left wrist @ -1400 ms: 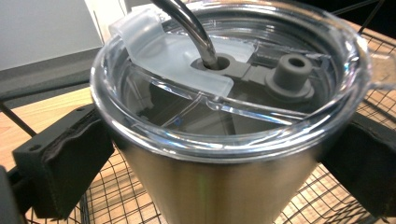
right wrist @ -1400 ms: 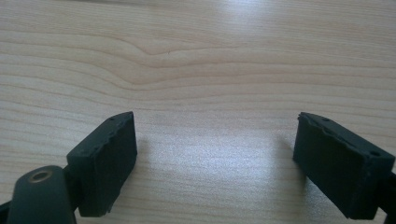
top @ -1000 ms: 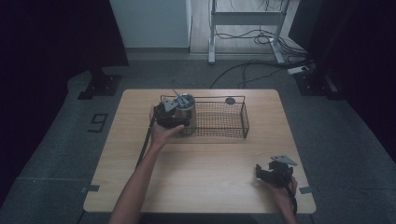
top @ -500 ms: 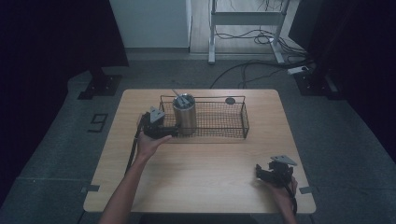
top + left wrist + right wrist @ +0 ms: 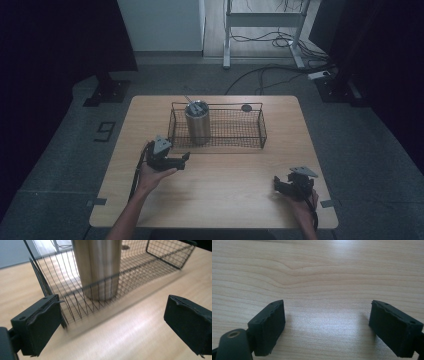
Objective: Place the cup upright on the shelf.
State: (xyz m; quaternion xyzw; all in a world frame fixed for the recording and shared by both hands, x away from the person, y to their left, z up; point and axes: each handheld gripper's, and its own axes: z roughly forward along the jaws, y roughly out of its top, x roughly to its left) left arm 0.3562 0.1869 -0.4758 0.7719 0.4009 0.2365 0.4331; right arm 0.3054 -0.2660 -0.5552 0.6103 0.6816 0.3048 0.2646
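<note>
I have drawn my left gripper (image 5: 181,159) back from the metal cup (image 5: 197,122), which now stands upright in the left end of the wire basket (image 5: 262,127) on the worktop (image 5: 225,200). Its jaws have just been closing a little, yet stand wide and empty. So I judge the placing done; my right gripper (image 5: 280,185) rests near the front edge, jaws wide, holding nothing.

I see my left black two-jaw gripper (image 5: 184,159) topped by a grey three-cornered plate, a dark cable trailing along the bare forearm. My right black gripper (image 5: 276,184) carries the same plate. Its blocky pads (image 5: 268,326) have ragged edges and small screw holes.
</note>
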